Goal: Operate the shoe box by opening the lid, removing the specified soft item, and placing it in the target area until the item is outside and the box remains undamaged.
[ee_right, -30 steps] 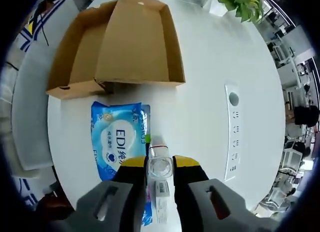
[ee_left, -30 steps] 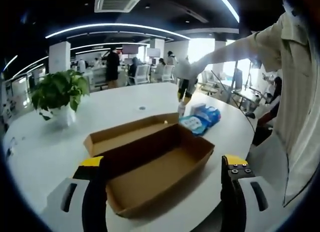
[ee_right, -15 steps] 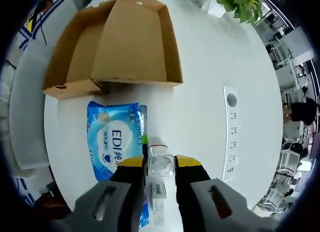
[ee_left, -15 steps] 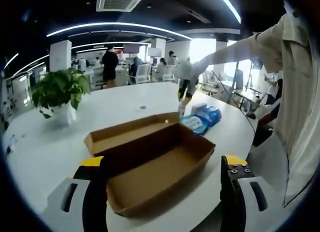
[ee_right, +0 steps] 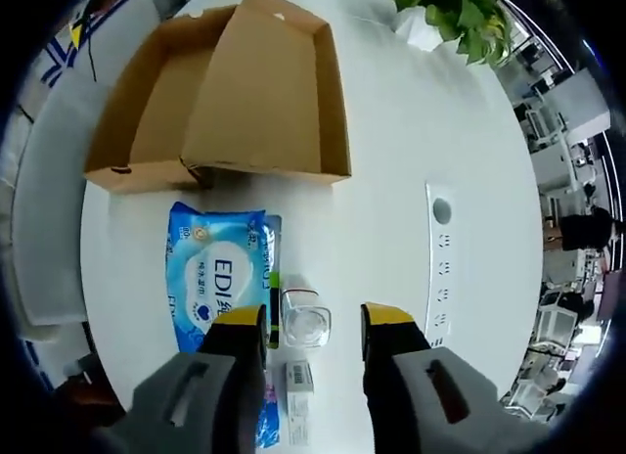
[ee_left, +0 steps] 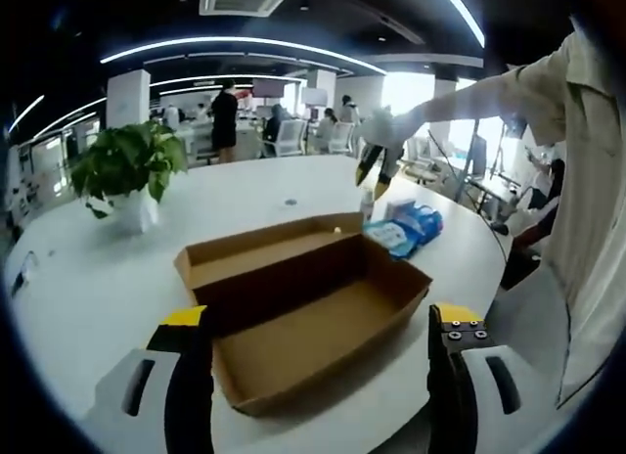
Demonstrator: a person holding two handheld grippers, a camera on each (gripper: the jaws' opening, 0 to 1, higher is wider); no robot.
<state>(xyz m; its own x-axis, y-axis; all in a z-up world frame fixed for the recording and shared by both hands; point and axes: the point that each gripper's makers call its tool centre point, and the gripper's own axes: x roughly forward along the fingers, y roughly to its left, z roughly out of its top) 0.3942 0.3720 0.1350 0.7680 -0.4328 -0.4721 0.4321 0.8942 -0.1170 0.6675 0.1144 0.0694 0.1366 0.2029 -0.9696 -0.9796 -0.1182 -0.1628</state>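
The brown cardboard shoe box (ee_left: 323, 322) lies open on the white table, its lid (ee_left: 259, 253) folded flat behind it, and its inside looks bare. My left gripper (ee_left: 318, 376) is open, one jaw on each side of the box's near end. A blue soft pack (ee_left: 406, 229) lies beyond the box beside a small clear bottle (ee_left: 367, 207). In the right gripper view the pack (ee_right: 215, 278) lies just left of the bottle (ee_right: 305, 322), below the box (ee_right: 235, 92). My right gripper (ee_right: 313, 322) is open, its jaws standing apart from the bottle on both sides. It also hovers above the bottle as the right gripper (ee_left: 377, 165).
A potted plant (ee_left: 127, 170) stands at the table's far left. A socket strip (ee_right: 438, 268) is set into the table right of the bottle. The person's sleeve (ee_left: 587, 180) runs along the right. Office desks, chairs and people stand far behind.
My right gripper has opened, let go of the small bottle and drawn back above it. The left gripper has stayed open at the box.
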